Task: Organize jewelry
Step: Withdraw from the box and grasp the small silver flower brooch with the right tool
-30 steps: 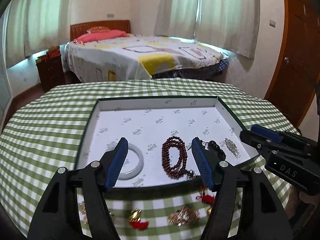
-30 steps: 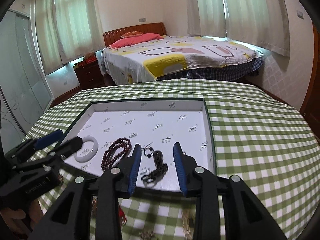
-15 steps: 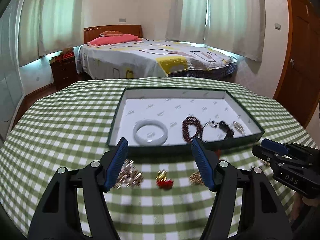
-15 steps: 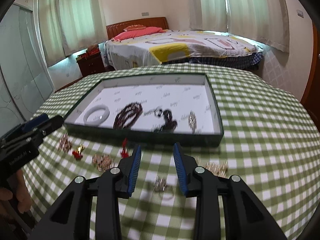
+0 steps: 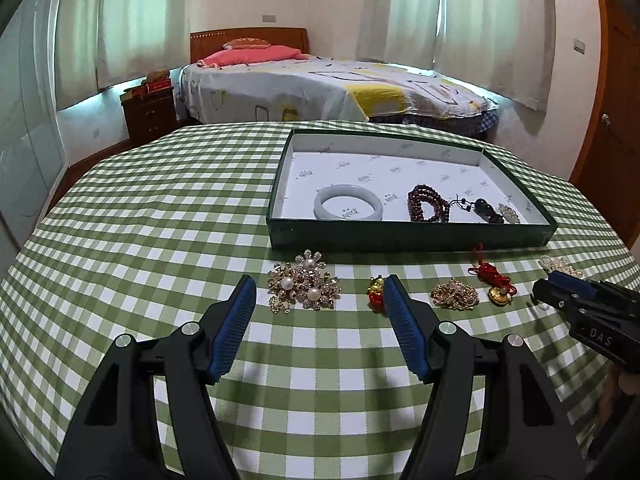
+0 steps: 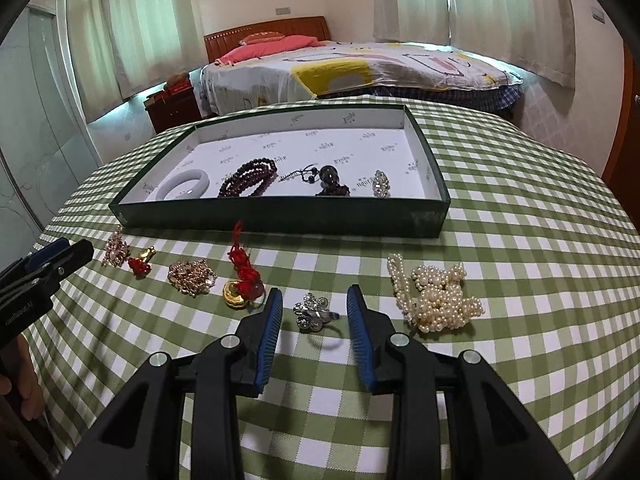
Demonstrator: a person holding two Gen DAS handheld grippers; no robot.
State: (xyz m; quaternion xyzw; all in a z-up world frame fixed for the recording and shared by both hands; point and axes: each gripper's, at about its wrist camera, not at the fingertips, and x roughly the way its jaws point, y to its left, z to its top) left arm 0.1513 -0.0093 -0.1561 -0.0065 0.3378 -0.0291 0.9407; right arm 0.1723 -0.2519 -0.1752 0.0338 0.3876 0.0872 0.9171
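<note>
The right gripper (image 6: 314,312) hangs with jaws spread around a silver brooch (image 6: 313,312) on the tabletop (image 6: 520,264), likely lined up to pick it. The left gripper (image 5: 320,304), also spread and empty, frames a pearl brooch (image 5: 304,287). Beyond, the tray (image 6: 280,220) holds sorted pieces.

Soft daylight through curtains (image 5: 472,20); sharp focus; strong fisheye bending, dark vignetted corners.

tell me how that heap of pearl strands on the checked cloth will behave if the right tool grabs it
The pearl strands lie in a loose tangled pile, so they will probably go floppy and dangle. The round glossy beads look likely to slip between the pads. A pinch may lift only some loops, trailing the rest across the checked cloth.
</note>
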